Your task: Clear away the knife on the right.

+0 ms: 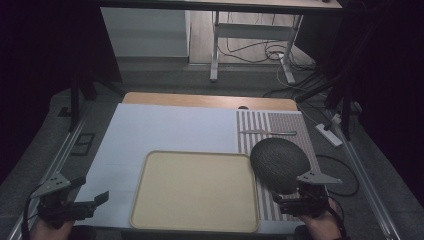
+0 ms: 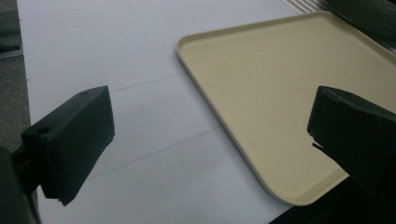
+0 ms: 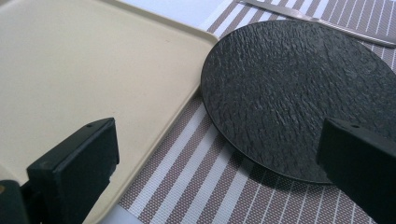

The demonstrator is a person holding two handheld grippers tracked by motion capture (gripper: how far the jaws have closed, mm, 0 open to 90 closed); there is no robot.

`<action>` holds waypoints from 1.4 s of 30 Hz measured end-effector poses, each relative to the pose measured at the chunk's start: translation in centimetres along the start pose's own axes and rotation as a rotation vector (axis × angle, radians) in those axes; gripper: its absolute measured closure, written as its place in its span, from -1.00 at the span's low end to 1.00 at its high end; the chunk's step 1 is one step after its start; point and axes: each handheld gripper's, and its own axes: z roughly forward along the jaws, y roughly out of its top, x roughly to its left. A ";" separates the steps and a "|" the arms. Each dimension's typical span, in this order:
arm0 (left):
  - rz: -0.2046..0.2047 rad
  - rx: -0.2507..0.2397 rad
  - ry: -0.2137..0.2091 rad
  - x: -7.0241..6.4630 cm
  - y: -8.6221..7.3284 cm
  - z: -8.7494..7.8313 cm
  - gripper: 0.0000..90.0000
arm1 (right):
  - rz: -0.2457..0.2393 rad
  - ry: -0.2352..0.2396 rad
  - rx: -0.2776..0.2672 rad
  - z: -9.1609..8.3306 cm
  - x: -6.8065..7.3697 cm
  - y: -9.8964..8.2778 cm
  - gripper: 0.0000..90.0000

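We found both grippers, left (image 1: 92, 202) and right (image 1: 292, 199), wide apart and empty. The black plate (image 3: 299, 93), apparently flat on the striped mat (image 3: 196, 182) beside the tray (image 3: 70, 70), offered a thin edge; a grip could slip.

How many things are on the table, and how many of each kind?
Beige tray: 1
Black round plate: 1
Striped placemat: 1
Silver utensil on the placemat, too small to tell which kind: 1
Total: 4
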 end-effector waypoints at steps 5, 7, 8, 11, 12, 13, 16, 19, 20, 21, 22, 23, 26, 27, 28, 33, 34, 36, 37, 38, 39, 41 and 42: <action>0.004 0.020 -0.005 -0.3 0.1 0.1 -0.96 | 0.016 0.007 0.002 0.1 -0.2 0.1 -1.00; 0.006 0.024 -0.003 -0.3 0.1 0.1 -0.96 | 0.019 0.010 0.001 0.1 -0.2 0.1 -1.00; 0.008 0.028 -0.002 -0.3 0.1 0.1 -0.96 | 0.022 0.011 0.000 0.0 -0.3 0.0 -1.00; 0.009 0.028 -0.002 -0.3 0.1 0.2 -0.96 | 0.025 0.009 0.003 0.0 -0.3 0.0 -1.00; 0.009 0.028 -0.002 -0.3 0.1 0.2 -0.96 | 0.025 0.008 0.003 0.0 -0.3 0.0 -1.00; 0.009 0.028 -0.002 -0.3 0.1 0.2 -0.96 | 0.026 0.008 0.003 0.0 -0.3 0.0 -1.00; 0.007 0.028 0.000 -0.3 0.1 0.2 -0.96 | 0.027 0.004 0.007 0.0 -0.3 0.0 -1.00; 0.002 0.030 0.001 -0.3 0.1 0.2 -0.96 | 0.029 -0.001 0.015 0.1 -0.3 0.1 -1.00; 0.001 0.030 0.001 -0.3 0.1 0.2 -0.96 | 0.027 0.000 0.017 0.2 -0.3 0.1 -1.00; 0.001 0.030 0.001 -0.3 0.1 0.2 -0.96 | 0.027 0.000 0.017 0.2 -0.3 0.1 -1.00; 0.002 0.032 0.001 -0.3 0.1 0.2 -0.96 | 0.023 0.001 0.023 0.2 -0.2 0.1 -1.00; 0.002 0.032 0.001 -0.3 0.1 0.2 -0.95 | 0.023 0.001 0.023 0.2 -0.2 0.1 -1.00; 0.005 0.034 0.003 -0.3 0.1 0.2 -0.95 | 0.013 -0.006 0.029 0.3 -0.1 0.2 -1.00; 0.005 0.034 0.003 -0.3 0.1 0.2 -0.95 | 0.010 -0.007 0.031 0.3 -0.1 0.2 -1.00; 0.004 0.034 0.003 -0.3 0.1 0.2 -0.95 | 0.006 -0.007 0.033 0.3 0.0 0.2 -1.00; 0.002 0.035 0.003 -0.3 0.1 0.2 -0.95 | 0.006 -0.019 0.009 0.4 0.2 0.6 -1.00; 0.003 0.036 0.004 -0.3 0.1 0.2 -0.95 | 0.002 -0.023 0.007 0.4 0.2 0.7 -1.00; 0.001 0.036 0.005 -0.3 0.1 0.2 -0.95 | -0.001 -0.019 0.006 0.5 0.3 0.8 -1.00; 0.001 0.037 0.006 -0.3 0.1 0.2 -0.95 | -0.002 -0.020 0.008 0.5 0.3 0.8 -1.00; 0.000 0.037 0.006 -0.3 0.1 0.2 -0.95 | -0.003 -0.022 0.011 0.6 0.3 0.9 -1.00; 0.000 0.038 0.007 -0.3 0.1 0.2 -0.95 | -0.004 -0.018 0.013 0.6 0.3 0.9 -1.00; 0.001 0.040 0.009 -0.3 0.1 0.3 -0.95 | -0.005 -0.019 0.013 0.7 0.3 0.9 -1.00; 0.000 0.041 0.010 -0.3 0.1 0.3 -0.95 | -0.007 -0.019 0.014 0.7 0.2 1.0 -1.00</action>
